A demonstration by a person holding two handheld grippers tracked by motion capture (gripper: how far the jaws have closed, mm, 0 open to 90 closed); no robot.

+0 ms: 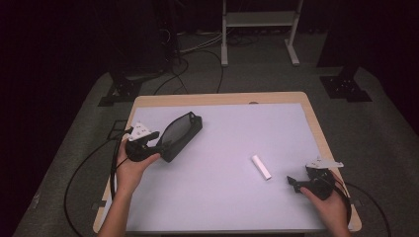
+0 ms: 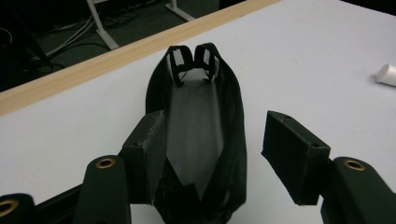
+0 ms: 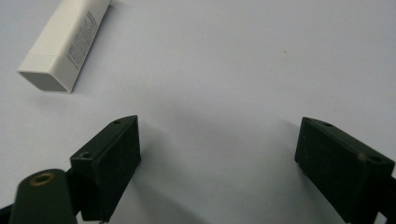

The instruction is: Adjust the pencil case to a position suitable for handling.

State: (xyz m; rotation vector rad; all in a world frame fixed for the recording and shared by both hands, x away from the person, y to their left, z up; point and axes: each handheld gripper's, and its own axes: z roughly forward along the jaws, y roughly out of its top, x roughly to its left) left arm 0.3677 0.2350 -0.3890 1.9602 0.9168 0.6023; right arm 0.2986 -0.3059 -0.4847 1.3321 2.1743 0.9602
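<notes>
Left gripper [image 2: 212, 140] is at the near end of the black mesh pouch [image 2: 196, 135], which lies on the mat's [image 1: 232, 207] left side. The jaws stand about half open: 1 pad against the pouch's left wall, the other clear of it, so no real grip as far as I can tell. The pouch mouth gapes and nothing shows inside. Right gripper [image 3: 215, 163] rests low on the mat with its jaws wide and nothing between them. The white tube [image 3: 65, 44] lies untouched just ahead of it, well apart from the pouch. My read: early stage, tube pickup and insertion both left. The tube has fine print, too small to read.
</notes>
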